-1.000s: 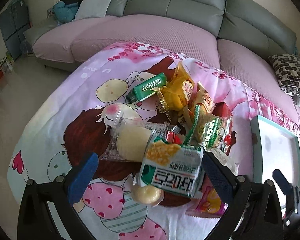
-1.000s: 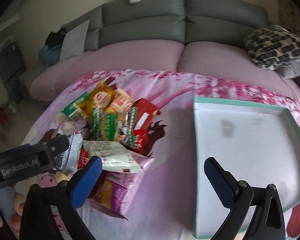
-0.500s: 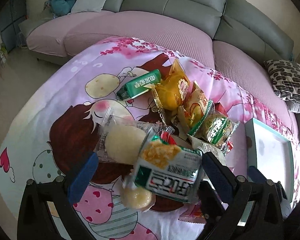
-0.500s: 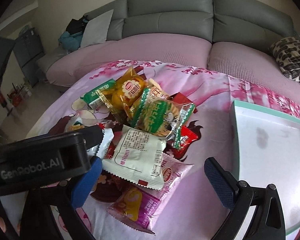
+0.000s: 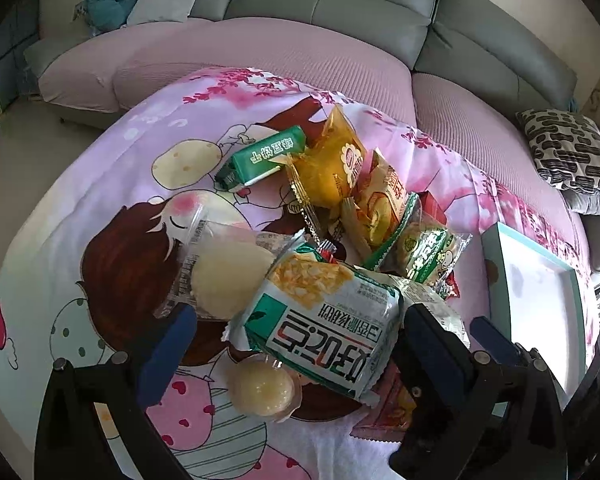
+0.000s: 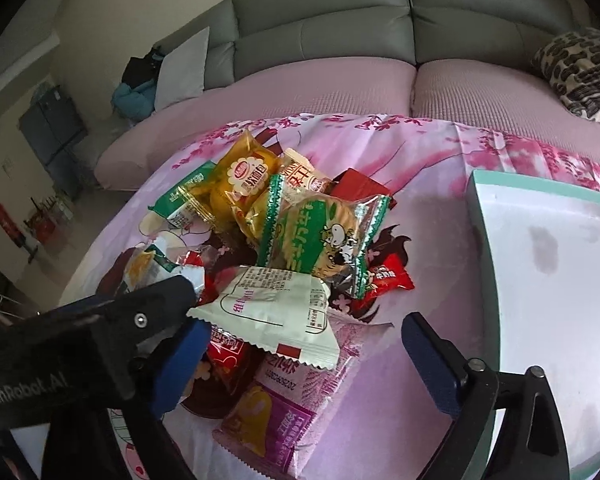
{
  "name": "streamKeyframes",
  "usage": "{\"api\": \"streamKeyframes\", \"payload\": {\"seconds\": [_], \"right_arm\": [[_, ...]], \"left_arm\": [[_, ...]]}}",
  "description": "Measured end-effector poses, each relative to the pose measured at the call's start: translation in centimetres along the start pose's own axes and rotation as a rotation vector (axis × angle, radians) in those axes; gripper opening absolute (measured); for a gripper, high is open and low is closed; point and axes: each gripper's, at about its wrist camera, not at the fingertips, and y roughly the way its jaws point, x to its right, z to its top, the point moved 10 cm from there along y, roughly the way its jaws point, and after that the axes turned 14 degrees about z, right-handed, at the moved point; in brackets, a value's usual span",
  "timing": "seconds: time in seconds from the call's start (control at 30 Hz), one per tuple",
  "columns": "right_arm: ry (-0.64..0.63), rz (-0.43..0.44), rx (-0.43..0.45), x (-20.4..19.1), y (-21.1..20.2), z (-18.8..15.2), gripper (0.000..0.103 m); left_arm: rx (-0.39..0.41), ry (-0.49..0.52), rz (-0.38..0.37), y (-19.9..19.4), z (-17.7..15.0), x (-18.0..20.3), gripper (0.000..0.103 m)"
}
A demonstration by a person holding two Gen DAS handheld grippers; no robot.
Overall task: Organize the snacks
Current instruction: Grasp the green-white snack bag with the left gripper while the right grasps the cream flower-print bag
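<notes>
Left wrist: green-white cracker pack long axis diagonal, upper-left to lower-right.

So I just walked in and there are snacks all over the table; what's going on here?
A person holding a gripper in each hand is sorting a heap of snack packets on a pink cartoon tablecloth. The left gripper is open around a green-and-white cracker pack, without clearly clamping it. The right gripper is closing over a white packet and a pink one, not yet gripping either. The teal-rimmed tray beside the heap holds no snacks yet.
</notes>
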Motion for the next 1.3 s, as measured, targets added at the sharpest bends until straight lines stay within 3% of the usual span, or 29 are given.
{"api": "streamKeyframes", "payload": {"seconds": [0.2, 0.3, 0.4, 0.67, 1.3], "right_arm": [[-0.009, 0.008, 0.019, -0.2, 0.3, 0.2, 0.079], [-0.008, 0.024, 0.029, -0.2, 0.3, 0.1, 0.065], [-0.015, 0.026, 0.032, -0.3, 0.3, 0.0, 0.065], [-0.016, 0.025, 0.032, -0.3, 0.2, -0.2, 0.064], [-0.031, 0.037, 0.047, -0.6, -0.8, 0.1, 0.062]], "left_arm": [[0.009, -0.006, 0.014, -0.1, 0.1, -0.2, 0.103], [0.016, -0.008, 0.02, -0.3, 0.2, -0.2, 0.102], [0.018, -0.005, -0.002, -0.5, 0.1, 0.1, 0.088], [0.022, 0.012, -0.006, -0.5, -0.1, 0.6, 0.077], [0.059, -0.014, -0.021, -1.6, 0.5, -0.1, 0.072]]}}
